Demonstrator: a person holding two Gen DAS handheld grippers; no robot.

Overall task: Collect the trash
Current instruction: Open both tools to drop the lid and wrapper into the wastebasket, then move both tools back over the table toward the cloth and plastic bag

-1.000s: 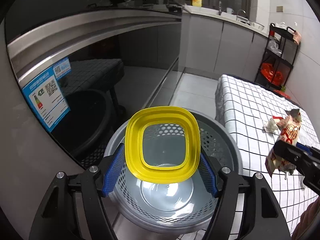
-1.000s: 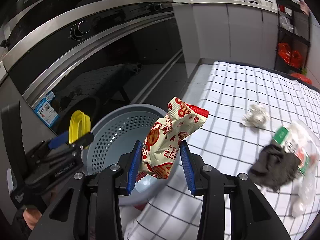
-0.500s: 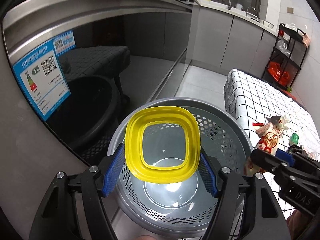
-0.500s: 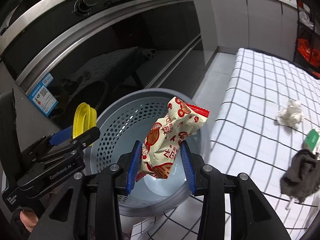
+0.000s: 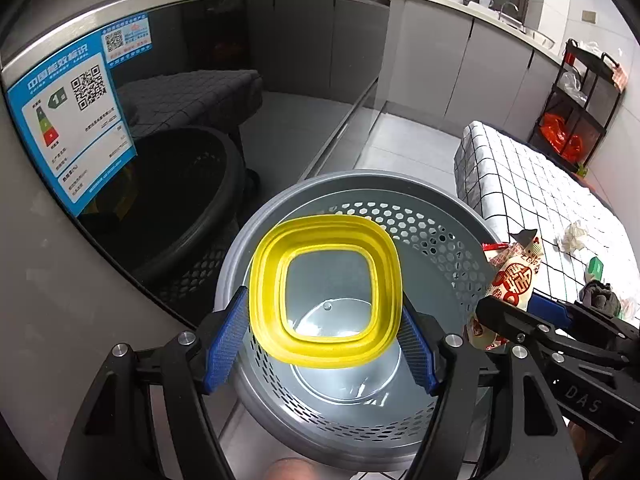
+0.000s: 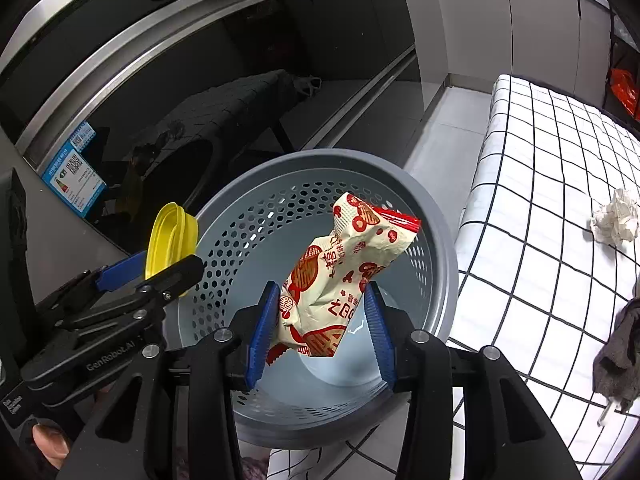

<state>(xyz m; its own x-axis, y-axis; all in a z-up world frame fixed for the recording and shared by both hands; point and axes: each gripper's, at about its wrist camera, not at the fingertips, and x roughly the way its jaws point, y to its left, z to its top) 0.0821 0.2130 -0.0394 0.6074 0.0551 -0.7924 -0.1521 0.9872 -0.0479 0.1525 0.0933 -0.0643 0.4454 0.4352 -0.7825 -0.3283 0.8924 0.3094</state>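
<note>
A grey perforated waste basket (image 5: 432, 208) stands on the floor beside the table; it also shows in the right wrist view (image 6: 440, 216). My left gripper (image 5: 320, 340) is shut on a yellow square lid (image 5: 276, 280) and holds it over the basket's opening. The lid shows edge-on in the right wrist view (image 6: 168, 236). My right gripper (image 6: 320, 320) is shut on a red and cream snack bag (image 6: 344, 276) and holds it above the basket's inside. The bag also shows in the left wrist view (image 5: 514, 280).
A table with a white checked cloth (image 6: 552, 168) stands right of the basket. A crumpled white tissue (image 6: 616, 220) and a dark grey rag (image 6: 620, 344) lie on it. A dark glass oven front (image 5: 180, 152) is behind the basket. A black shelf rack (image 5: 576, 100) stands far right.
Both grippers have moved closer over the basket. The snack bag has gone from above the table edge to above the basket's inside. The lid stays held.
</note>
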